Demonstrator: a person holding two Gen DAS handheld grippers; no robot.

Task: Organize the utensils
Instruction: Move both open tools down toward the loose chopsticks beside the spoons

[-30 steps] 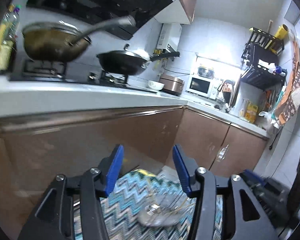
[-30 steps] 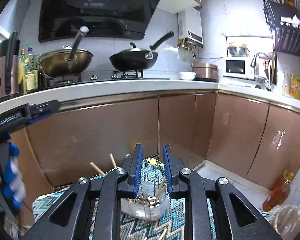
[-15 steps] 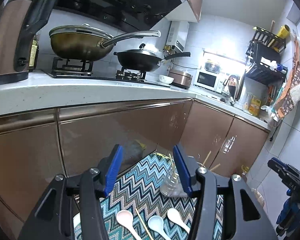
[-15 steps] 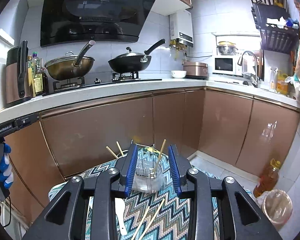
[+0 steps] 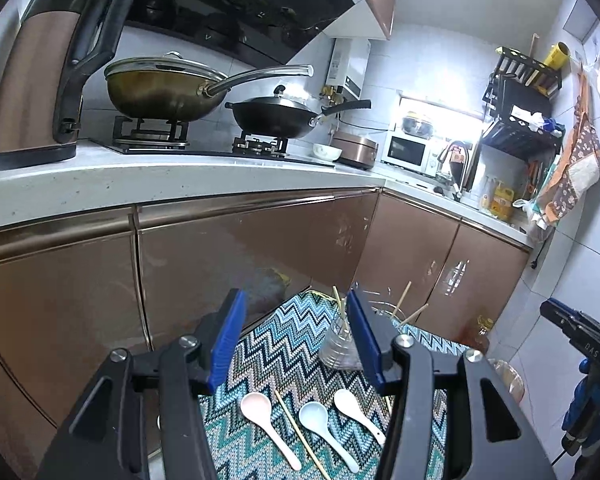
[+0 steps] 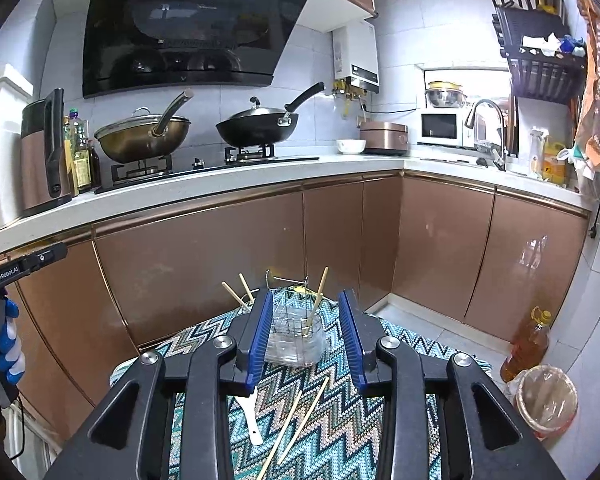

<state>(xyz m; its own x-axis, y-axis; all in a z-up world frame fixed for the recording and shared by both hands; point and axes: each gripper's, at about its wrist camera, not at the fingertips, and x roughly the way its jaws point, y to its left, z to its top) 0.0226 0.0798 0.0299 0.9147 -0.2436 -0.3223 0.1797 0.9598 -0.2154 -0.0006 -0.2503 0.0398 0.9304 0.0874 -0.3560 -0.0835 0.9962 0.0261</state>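
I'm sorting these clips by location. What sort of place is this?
A home kitchen, by the look of it: two woks on a gas stove, a microwave, and a counter over brown cabinets.

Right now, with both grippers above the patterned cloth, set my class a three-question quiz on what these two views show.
1. True or false: the left gripper holds a spoon.
2. How many spoons lie on the zigzag cloth in the left wrist view? A) one B) three C) five
3. Fill in: the upright chopstick stands inside the clear ____.

Key: 1 false, its jaws are open and empty. 2 B: the pink spoon, the pale blue spoon and the white spoon. 3 holder.
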